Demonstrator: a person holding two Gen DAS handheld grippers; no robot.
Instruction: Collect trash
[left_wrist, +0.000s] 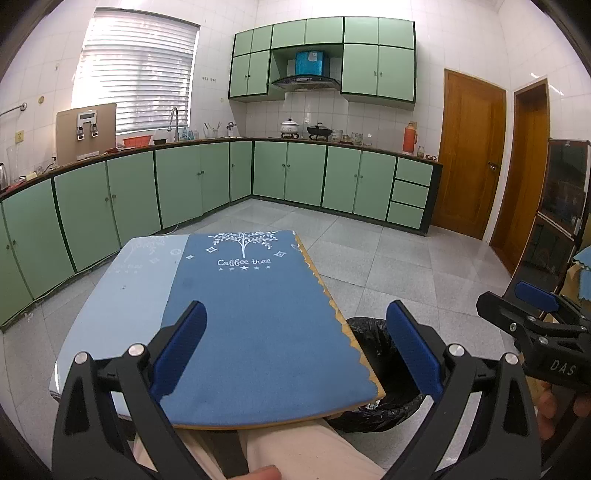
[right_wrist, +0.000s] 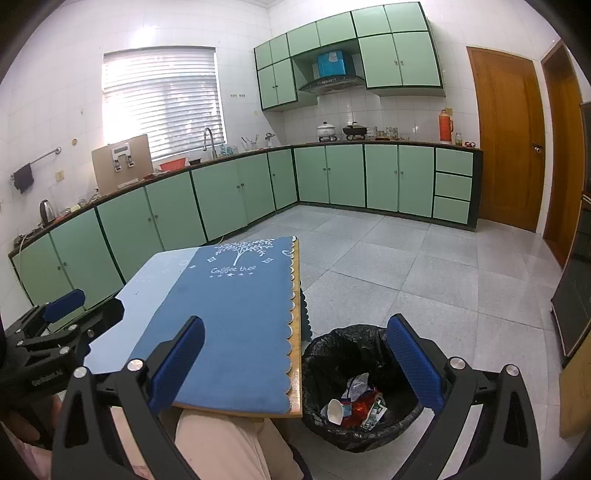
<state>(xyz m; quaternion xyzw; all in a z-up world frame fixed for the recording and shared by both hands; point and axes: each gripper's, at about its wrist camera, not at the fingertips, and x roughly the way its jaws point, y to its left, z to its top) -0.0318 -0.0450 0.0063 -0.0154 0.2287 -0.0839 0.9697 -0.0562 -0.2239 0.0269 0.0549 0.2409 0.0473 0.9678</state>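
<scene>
Both grippers were raised above the table (right_wrist: 236, 314), whose blue cloth (left_wrist: 258, 314) carried no visible litter. The left gripper (left_wrist: 295, 347) had its jaws spread wide and held nothing; the right gripper (right_wrist: 295, 362) was likewise spread and empty. The trash (right_wrist: 354, 402), a paper cup and crumpled wrappers, lay inside the black-lined bin (right_wrist: 369, 439) just beside the table's right edge. That placement probably allowed short transfers; collection appeared complete.

A home kitchen.
Green cabinets (right_wrist: 221, 192) line a tiled corner under a range hood (right_wrist: 331, 83), with pots on the stove (right_wrist: 327, 130), a sink tap (right_wrist: 209, 138), a red flask (right_wrist: 446, 126) and wooden doors (right_wrist: 506, 136).
</scene>
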